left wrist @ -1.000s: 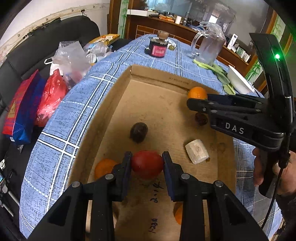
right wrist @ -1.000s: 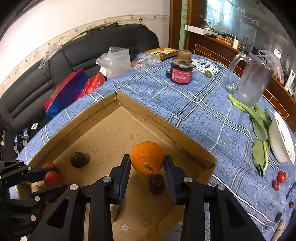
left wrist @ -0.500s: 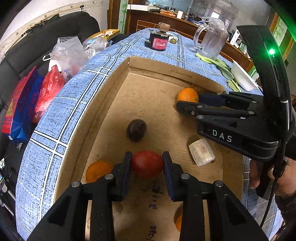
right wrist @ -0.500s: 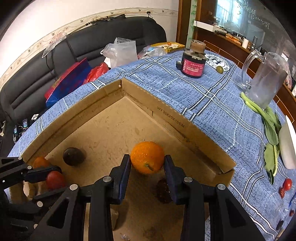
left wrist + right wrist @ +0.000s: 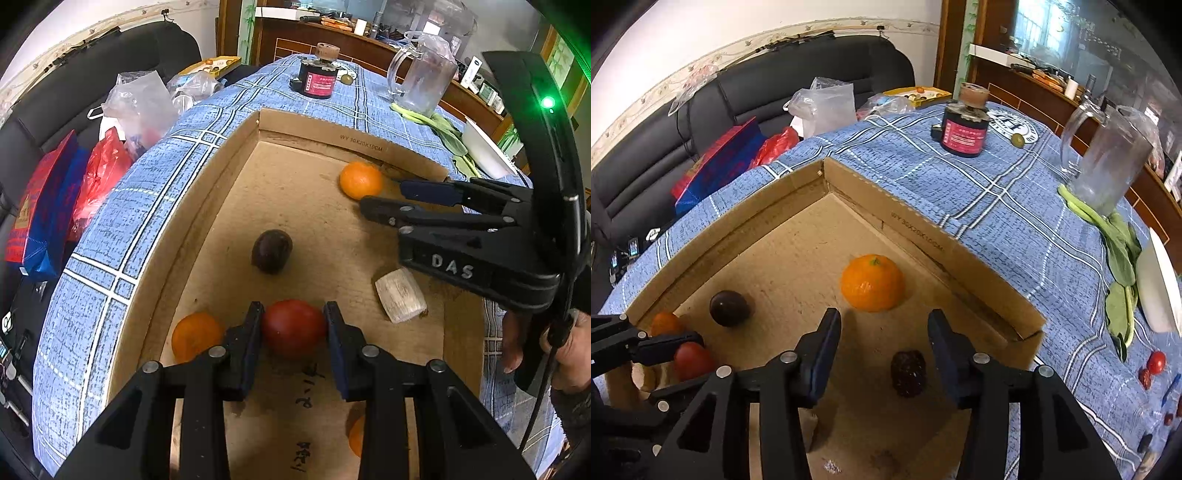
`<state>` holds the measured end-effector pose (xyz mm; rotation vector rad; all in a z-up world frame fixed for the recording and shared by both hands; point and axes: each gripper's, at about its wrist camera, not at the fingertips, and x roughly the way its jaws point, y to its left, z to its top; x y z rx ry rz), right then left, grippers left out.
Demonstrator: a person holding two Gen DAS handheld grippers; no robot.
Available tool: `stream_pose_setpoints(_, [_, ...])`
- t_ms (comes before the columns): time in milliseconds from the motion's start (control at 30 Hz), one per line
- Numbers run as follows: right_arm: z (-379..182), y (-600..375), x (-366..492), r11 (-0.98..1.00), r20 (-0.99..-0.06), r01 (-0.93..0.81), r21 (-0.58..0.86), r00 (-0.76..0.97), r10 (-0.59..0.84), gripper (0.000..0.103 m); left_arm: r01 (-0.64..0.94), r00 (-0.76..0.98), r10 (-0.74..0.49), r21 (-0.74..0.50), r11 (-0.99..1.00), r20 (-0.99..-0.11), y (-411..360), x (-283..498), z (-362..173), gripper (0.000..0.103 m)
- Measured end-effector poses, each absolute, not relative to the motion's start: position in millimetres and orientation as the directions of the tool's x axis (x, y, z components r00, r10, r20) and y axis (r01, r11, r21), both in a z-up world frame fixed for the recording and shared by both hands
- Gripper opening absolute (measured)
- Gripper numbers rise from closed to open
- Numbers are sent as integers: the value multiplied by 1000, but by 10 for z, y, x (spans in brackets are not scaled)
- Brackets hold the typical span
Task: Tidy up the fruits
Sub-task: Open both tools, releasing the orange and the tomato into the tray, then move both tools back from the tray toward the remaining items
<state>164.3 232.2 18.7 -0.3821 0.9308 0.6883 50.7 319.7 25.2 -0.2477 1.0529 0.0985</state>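
Note:
My left gripper is shut on a red tomato, held low inside the shallow cardboard box. My right gripper is open and empty, just behind an orange that lies on the box floor near the far wall. That orange and the right gripper also show in the left wrist view. In the box lie a dark round fruit, an orange at the left wall, a dark wrinkled fruit and a pale cut chunk.
The box sits on a blue plaid tablecloth. On the cloth stand a dark jar and a glass pitcher, with green leaves, a white dish and small red fruits. Bags lie on a black sofa at left.
My right gripper has opened and let go of the orange, which now rests on the box floor by the far wall. My left gripper still holds the tomato.

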Motion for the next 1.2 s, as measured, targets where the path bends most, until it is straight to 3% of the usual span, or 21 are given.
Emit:
stream_pose_setpoints(100, [245,2251,1610,738,-830,-675,-6,415,373,53,-209,510,-17,-143,967,-860,3190,451,322,47])
stream_pose_setpoints(167, [285,2210,1579,745,-828,-667,-6,421,371,53,-215,521,-2,-133,968,-854,3191,418,375,51])
stream_pose_setpoints(767, [540,1170,903,821,-814,-565,80,438,382,53,-327,534,145,-45,944,-833,3107,75,583,53])
stream_pose_setpoints(1200, [466,-712,664,947,-822,-309,93,513,248,52,-159,551,53,-43,986,-833,1900,313,653,54])
